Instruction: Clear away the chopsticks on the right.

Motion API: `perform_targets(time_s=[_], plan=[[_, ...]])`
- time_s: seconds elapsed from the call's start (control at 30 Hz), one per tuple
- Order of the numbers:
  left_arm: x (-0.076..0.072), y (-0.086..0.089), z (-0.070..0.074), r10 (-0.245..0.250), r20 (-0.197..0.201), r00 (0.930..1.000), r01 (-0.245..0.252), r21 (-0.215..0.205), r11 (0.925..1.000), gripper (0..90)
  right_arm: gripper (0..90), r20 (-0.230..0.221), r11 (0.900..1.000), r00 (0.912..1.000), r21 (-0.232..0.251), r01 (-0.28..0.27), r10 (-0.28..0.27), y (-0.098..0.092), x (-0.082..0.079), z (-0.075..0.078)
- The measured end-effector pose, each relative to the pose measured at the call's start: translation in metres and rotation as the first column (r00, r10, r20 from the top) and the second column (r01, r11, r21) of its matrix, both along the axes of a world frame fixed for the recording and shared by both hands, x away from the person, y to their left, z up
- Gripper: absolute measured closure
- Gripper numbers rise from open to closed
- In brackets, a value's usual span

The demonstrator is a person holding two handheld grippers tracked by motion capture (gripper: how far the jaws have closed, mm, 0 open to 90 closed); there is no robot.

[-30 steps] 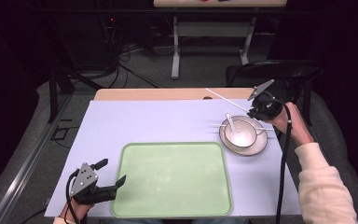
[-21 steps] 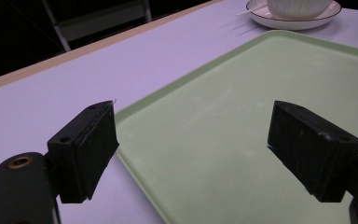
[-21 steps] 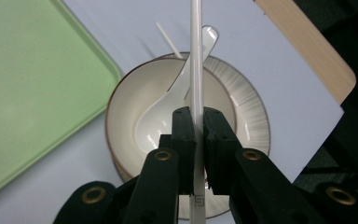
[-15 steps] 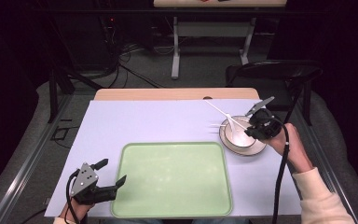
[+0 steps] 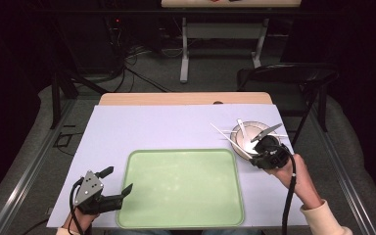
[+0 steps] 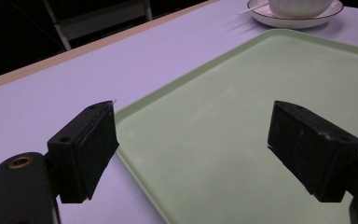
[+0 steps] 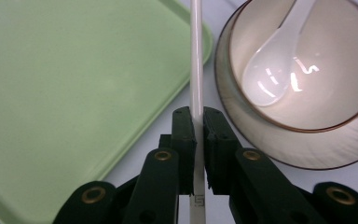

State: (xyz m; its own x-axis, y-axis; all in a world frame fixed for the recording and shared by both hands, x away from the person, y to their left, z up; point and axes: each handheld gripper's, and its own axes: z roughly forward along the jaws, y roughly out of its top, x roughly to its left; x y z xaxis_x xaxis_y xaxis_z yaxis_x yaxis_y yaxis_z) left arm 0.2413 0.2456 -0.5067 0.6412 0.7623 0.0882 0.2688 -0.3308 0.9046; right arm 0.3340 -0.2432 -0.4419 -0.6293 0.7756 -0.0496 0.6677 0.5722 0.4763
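High view: right tongs [image 5: 252,157] at 3 o'clock on the surface [image 5: 176,127], clamped on a white chopstick [image 5: 230,141] slanting up toward 10 o'clock, tip over bare surface just off the tray's far right corner. Bowl [image 5: 246,139] w/ spoon [image 5: 242,129] on its saucer just behind the tongs, a second stick across the rim. Green tray [image 5: 181,188] centre, nothing on it. Left tongs [image 5: 117,183] at 7 o'clock, spread wide at the tray's near left corner, holding nothing.

Left gripper view: both pads apart, tray edge [image 6: 168,93] running between them; saucer [image 6: 298,18] far off at 1 o'clock.

Right gripper view: pads pinched tight on the chopstick [image 7: 196,70], tray [image 7: 74,84] at 9 o'clock, bowl [image 7: 307,74] w/ spoon [image 7: 270,70] at 2 o'clock.

Step, prob.: carrying the stick from bowl to tray. Next: swing over the tray rim, lower flat, then release; thin stick could roll or pivot in the grip
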Motion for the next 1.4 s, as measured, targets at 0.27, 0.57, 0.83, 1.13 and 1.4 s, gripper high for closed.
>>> perform_targets(time_s=[0.27,0.57,0.83,1.13,1.4], plan=[[-0.001,0.0,0.0,-0.001,0.003,1.0,0.001,-0.004,1.0,15.5,83.8,-0.044,1.0,0.999,-0.002,-0.003,0.003,0.017,-0.02,-0.017],[-0.001,0.001,0.0,0.001,0.005,1.0,-0.001,-0.005,1.0,15.5,83.7,-0.092,1.0,0.9956,-0.015,0.011,-0.012,0.029,-0.033,-0.036],[-0.001,0.001,0.0,-0.002,0.013,0.9999,0.002,-0.006,1.0,15.5,83.7,-0.142,0.999,0.9893,-0.025,0.031,-0.034,0.033,-0.042,-0.051],[-0.002,0.001,0.0,-0.005,0.017,0.9998,0.005,-0.008,1.0,15.5,83.7,-0.166,0.996,0.9845,-0.077,0.045,-0.058,0.049,-0.044,-0.065],[-0.002,0.001,0.0,-0.008,0.019,0.9998,0.008,-0.006,1.0,15.5,83.2,-0.211,0.998,0.9769,-0.058,0.022,-0.034,0.065,-0.042,-0.076]])
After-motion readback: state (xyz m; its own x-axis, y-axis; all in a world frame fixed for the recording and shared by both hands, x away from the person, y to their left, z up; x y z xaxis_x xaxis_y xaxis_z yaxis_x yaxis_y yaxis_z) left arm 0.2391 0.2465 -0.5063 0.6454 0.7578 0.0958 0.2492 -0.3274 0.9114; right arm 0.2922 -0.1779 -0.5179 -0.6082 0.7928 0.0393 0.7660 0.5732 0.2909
